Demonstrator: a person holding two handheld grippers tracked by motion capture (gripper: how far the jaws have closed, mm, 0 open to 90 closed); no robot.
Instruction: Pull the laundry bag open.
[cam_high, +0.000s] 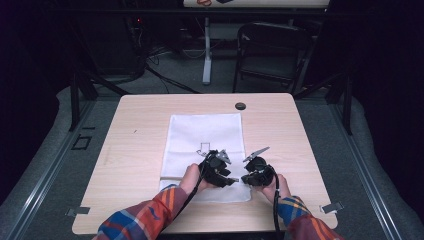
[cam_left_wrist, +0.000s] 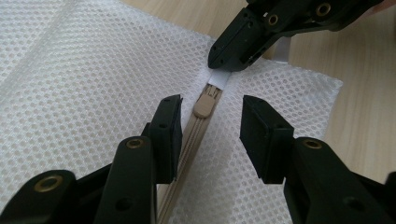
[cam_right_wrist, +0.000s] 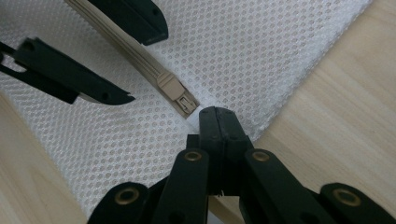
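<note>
Left tongs (cam_left_wrist: 210, 130) part-open astride zip pull (cam_left_wrist: 205, 103); right tongs (cam_right_wrist: 217, 122) clamped on mesh bag (cam_right_wrist: 261, 60) zip end

Your mesh bag (cam_high: 205, 150) lies flat at the middle of the tabletop (cam_high: 135, 150), its far edge toward the top of the high view. Your left gripper (cam_high: 226, 175) and right gripper (cam_high: 248, 176) sit side by side over the bag's near edge, lower centre of frame. In the left gripper view, the zipper pull (cam_left_wrist: 204, 103) lies between your two jaws, with the right gripper's tip just beyond it, upper centre, on the fabric tab (cam_left_wrist: 219, 77). A small round cap (cam_high: 240, 106) sits behind the bag, near the tabletop's far edge.
</note>
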